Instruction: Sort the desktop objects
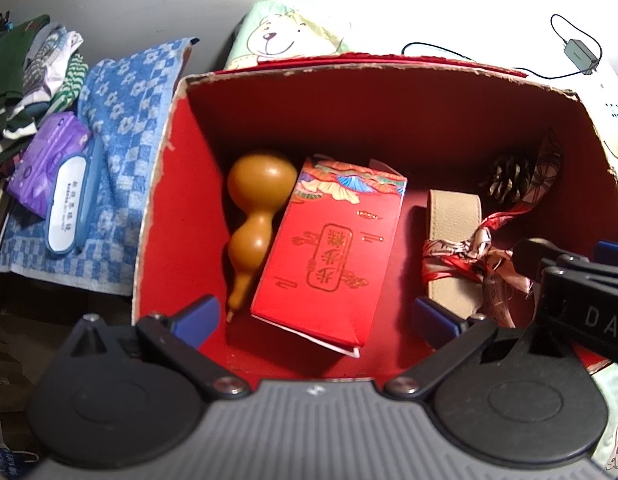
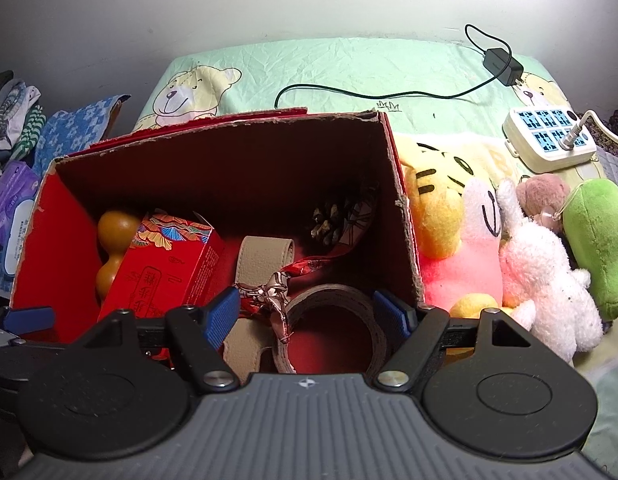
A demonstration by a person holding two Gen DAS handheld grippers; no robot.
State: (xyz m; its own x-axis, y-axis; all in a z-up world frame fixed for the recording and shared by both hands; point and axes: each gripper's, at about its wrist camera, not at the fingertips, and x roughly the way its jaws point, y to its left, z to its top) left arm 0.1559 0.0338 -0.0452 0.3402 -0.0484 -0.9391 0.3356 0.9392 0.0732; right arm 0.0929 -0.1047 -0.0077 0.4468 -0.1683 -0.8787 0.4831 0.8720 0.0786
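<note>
Red box (image 1: pixel 177 184) as landmark. Inside: gourd (image 1: pixel 253 216) at its left wall, red packet (image 1: pixel 333 256) beside it, tape roll (image 2: pixel 333 320) near the front. Left gripper (image 1: pixel 317 316) and right gripper (image 2: pixel 309 316) hover above, fingers spread, empty. Plush toys (image 2: pixel 509 248) outside the right wall.

Bear-print bedsheet (image 2: pixel 341 68), red box (image 2: pixel 405 216), plush toys (image 2: pixel 541 264), power strip (image 2: pixel 549 140), charger (image 2: pixel 503 66)
</note>
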